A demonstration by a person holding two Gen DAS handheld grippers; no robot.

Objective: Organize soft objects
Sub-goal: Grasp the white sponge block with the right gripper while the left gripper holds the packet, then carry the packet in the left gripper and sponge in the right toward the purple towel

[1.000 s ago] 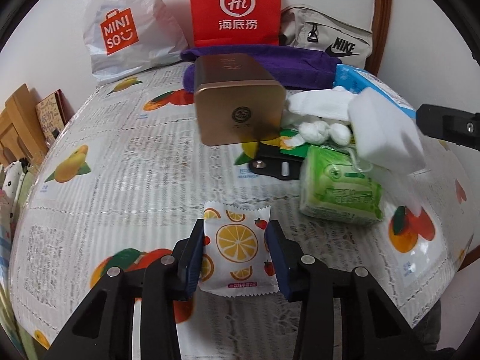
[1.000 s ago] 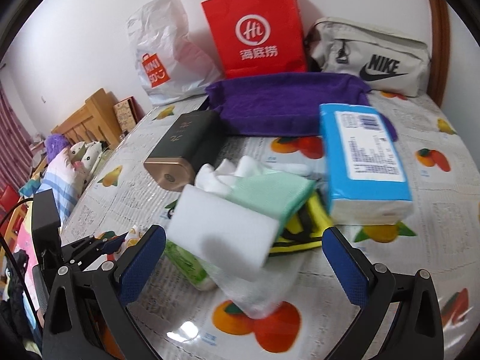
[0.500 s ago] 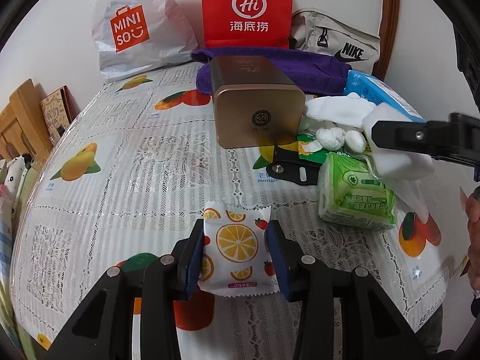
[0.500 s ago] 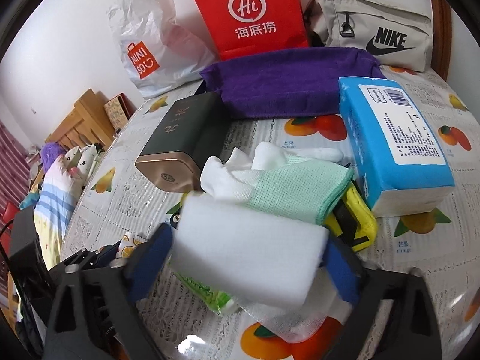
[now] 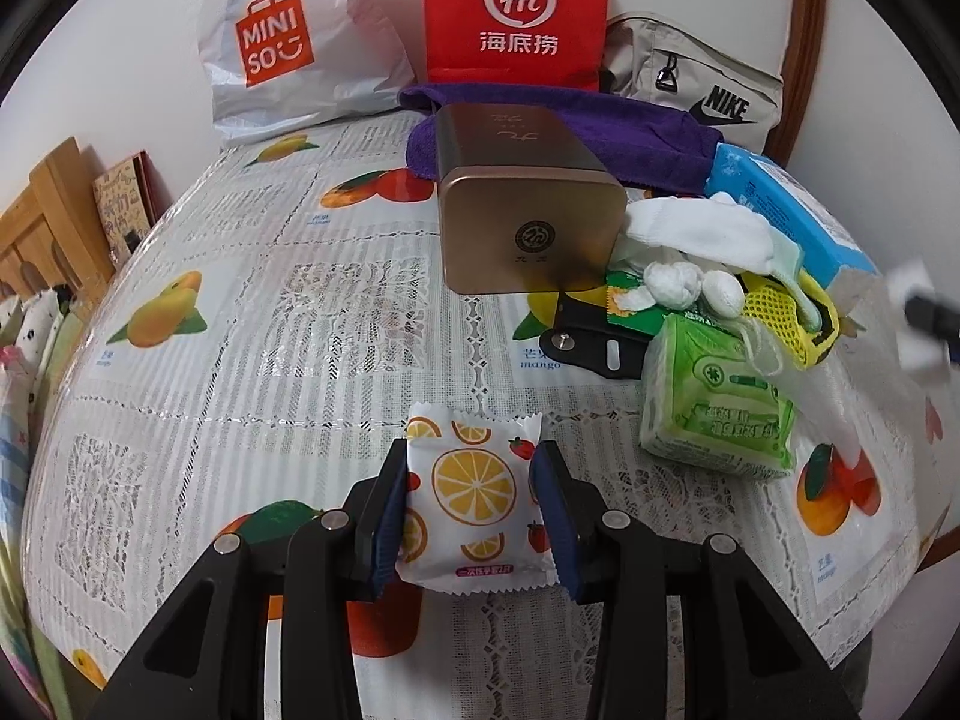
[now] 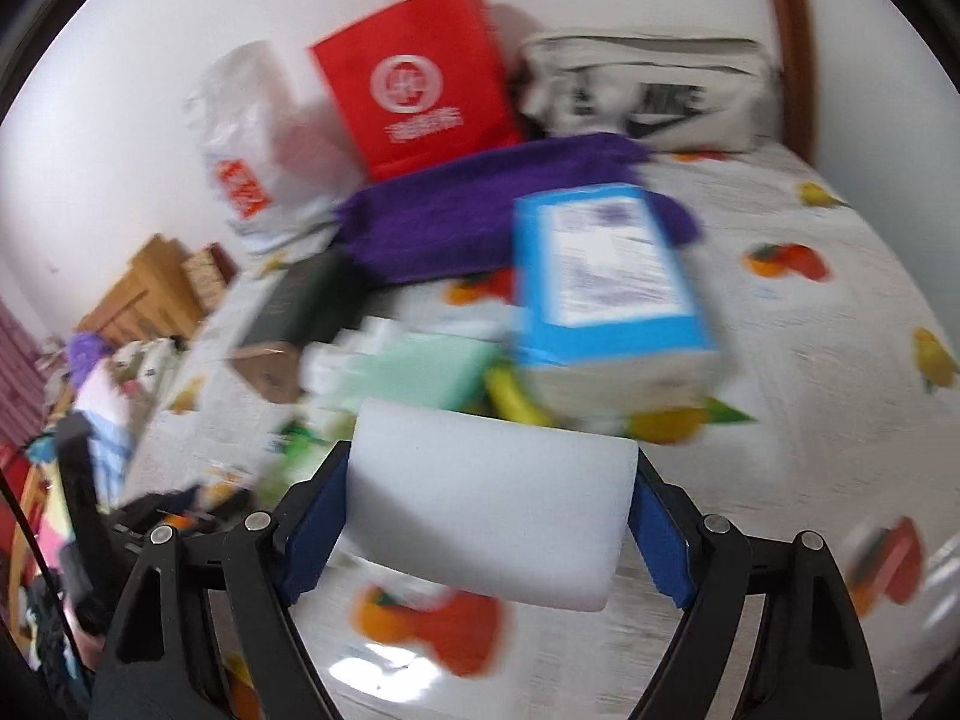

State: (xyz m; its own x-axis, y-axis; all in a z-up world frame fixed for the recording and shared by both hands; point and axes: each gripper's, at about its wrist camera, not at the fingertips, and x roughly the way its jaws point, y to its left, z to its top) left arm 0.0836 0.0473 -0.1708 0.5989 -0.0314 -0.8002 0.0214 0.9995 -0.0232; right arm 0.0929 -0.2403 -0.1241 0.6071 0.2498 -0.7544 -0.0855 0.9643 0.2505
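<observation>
Two pairs of tongs, each loaded. Left tongs [image 5: 471,495]: pads pressed on both sides of a small wet-wipe sachet [image 5: 474,495] printed with lemon slices, held low over the tabletop [image 5: 240,360], upright, no sag. Right tongs [image 6: 486,507]: clamped across the long sides of a white sponge block [image 6: 489,495], which bulges slightly past the pads; grip looks square and centred.

Right wrist view is smeared by motion, so whether the sponge is clear of the pile beneath it is hard to say; it looks lifted, off to the near side of the heap.

Outward from the tongs: a green tissue pack [image 5: 717,405] sits just beside the sachet's right, with cotton balls [image 5: 690,285], a white sock [image 5: 702,234], yellow mesh [image 5: 792,315] and a blue tissue box [image 5: 792,216] crowded behind it. A bronze tin [image 5: 528,222] lies on its side, mouth end toward the left tongs. Purple towel [image 5: 630,132] and bags against the wall.

Notes on doing this step well:
- Keep the sponge squeeze light; it deforms, and more pressure only bows it.
- Carry it level and slow down before setting it down.
- Pick a bare patch of tabletop, apart from the heap.
- Hold the sachet hand quiet so the two loads do not collide.
- Let go only once the sponge rests flat.
</observation>
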